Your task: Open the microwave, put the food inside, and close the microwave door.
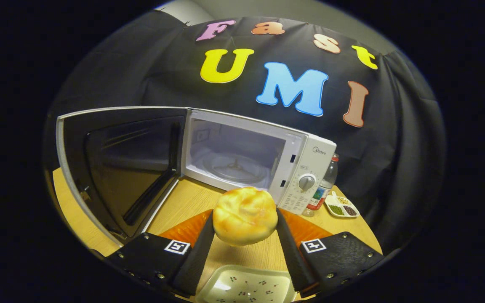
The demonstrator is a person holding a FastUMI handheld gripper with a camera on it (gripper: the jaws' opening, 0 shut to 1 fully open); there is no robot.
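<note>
A golden round bread bun [245, 214] hangs between my two fingers, with my gripper [245, 221] shut on its sides, lifted above the wooden table [183, 202]. Beyond the fingers stands a white microwave [310, 168] with its door [120, 168] swung wide open to the left. Its lit cavity holds a glass turntable [236, 168] with nothing on it. The bun is just in front of the cavity's opening, outside it.
Under the fingers lies a pale square plate [246, 288] with small dark specks. Right of the microwave stand a plastic bottle [324, 185] and a small divided dish [341, 206] of seeds. The open door takes up the table's left side.
</note>
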